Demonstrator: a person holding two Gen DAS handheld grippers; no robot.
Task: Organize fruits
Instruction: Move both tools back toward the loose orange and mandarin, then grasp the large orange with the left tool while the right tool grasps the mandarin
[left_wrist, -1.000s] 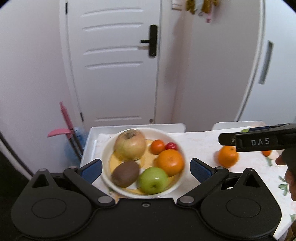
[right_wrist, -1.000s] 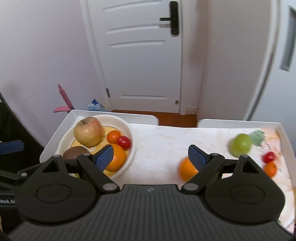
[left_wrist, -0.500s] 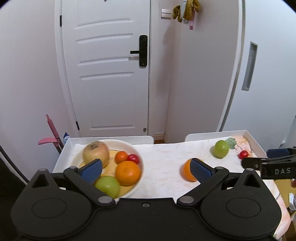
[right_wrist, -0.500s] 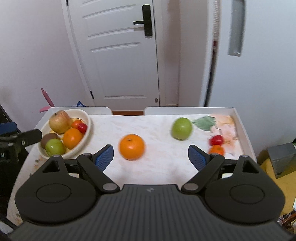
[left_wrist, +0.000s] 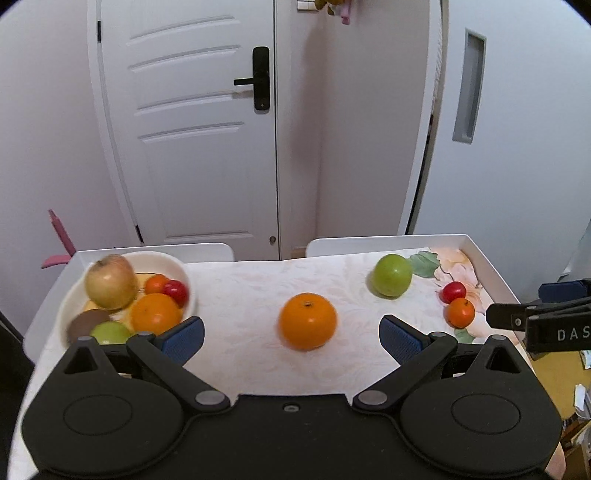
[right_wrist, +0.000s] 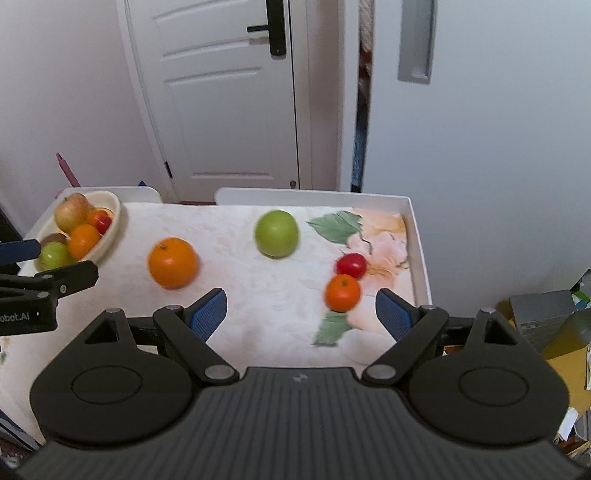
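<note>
A cream bowl at the table's left holds an apple, an orange, a green apple, a kiwi and two small red and orange fruits. Loose on the cloth lie a large orange, a green apple, a small red fruit and a small orange fruit. My left gripper is open, the large orange just beyond its fingers. My right gripper is open, with the small orange fruit just ahead near its right finger.
The table carries a pale flowered cloth and has raised white edges. A white door and a wall stand behind it. A pink handle leans at the left. Boxes and clutter sit on the floor to the right.
Both grippers have swung right, away from the bowl. The bowl has slid to the left of each view, and the loose fruits are now ahead of the fingers.
</note>
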